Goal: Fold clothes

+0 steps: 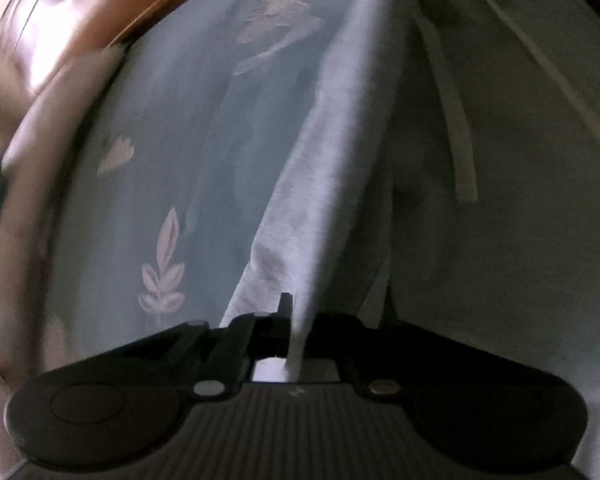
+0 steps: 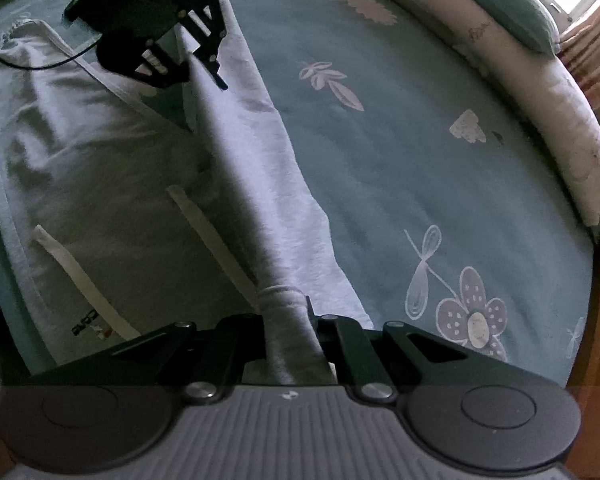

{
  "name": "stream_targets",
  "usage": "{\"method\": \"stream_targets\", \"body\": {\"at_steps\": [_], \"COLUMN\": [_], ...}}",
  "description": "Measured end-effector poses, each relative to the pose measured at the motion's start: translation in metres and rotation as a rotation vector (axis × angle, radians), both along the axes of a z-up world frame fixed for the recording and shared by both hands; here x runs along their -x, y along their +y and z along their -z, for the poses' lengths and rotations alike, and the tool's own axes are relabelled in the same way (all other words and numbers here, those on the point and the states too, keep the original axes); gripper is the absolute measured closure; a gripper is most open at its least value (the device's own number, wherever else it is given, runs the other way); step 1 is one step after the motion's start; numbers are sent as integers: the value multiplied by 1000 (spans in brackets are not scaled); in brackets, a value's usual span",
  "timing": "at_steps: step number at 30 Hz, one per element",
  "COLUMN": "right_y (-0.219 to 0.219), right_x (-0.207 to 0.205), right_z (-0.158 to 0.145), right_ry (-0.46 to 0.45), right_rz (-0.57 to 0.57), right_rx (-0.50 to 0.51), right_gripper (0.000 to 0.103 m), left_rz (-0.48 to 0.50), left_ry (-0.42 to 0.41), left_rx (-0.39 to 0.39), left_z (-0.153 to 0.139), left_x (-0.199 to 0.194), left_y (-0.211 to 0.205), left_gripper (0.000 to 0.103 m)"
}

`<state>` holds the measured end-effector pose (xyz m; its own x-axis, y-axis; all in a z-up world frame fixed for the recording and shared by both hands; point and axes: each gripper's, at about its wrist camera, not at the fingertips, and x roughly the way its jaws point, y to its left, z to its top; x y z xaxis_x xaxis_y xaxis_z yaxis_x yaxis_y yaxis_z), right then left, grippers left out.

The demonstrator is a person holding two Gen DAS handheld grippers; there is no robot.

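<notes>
A soft, limp grey garment lies on a floral bed. Left tongs and right tongs each clamp its lifted edge; pinching hems suits such floppy cloth.

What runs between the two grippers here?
In the right wrist view, a raised fold of the grey garment spans from the right gripper to the left gripper, above the floral bedspread.

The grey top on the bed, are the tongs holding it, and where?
Yes. The right tongs pinch the grey top at a ribbed cuff end, and the left tongs pinch the far end of the same lifted fold.
</notes>
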<state>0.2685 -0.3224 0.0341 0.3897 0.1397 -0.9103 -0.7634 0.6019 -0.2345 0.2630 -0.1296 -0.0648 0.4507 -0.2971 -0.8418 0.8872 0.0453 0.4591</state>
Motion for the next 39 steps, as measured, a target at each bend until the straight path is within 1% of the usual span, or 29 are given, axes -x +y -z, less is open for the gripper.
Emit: {"method": "stream_targets", "body": {"at_steps": [4,7,10,12,15,18,20,22,24,26,28,31,34,37,39], "right_y": [-1,-1,-3,-5,-10,-15,-16,-17,-18,-18,-18,-17,-16,-19,-23], "right_x": [4,11,18,24,32,40,49,59,65,74,81,92,102,112,113], "right_z": [5,9,8,6,6,8,9,11,14,20,30,44,50,58,67], "right_ry": [-7,-24,-47,-69,-85,-68,-70,-73,-55,-63,-60,-59,-90,-134,-135], "right_rz": [-27,-54,-55,-59,-67,-76,-99,-126,-143,-176,-205,-247,-287,-342,-366], "right_rx": [9,38,48,54,62,69,91,117,135,164,192,230,274,348,382], "right_gripper": [94,94,94,94,94,94,94,94,94,94,94,94,94,94,94], "left_rz": [4,8,14,35,104,156,167,177,191,208,246,357,468,579,654], "left_ry": [-48,-81,-100,-106,-116,-109,-91,-76,-63,-51,-50,-78,-106,-134,-153], "left_rx": [3,11,20,8,-32,-72,-85,-97,-109,-119,-135,-143,-151,-159,-164], "left_z": [-19,-43,-68,-83,-88,-83,-78,-70,-63,-55,-48,-41,-34,-28,-23], "left_x": [9,19,30,45,68,95,109,116,122,127,135,149,163,177,186], "left_y": [4,5,5,4,3,4,4,3,2,0,0,2,4,6,8], "left_gripper": [103,103,103,103,102,102,102,102,102,102,102,102,102,102,102]}}
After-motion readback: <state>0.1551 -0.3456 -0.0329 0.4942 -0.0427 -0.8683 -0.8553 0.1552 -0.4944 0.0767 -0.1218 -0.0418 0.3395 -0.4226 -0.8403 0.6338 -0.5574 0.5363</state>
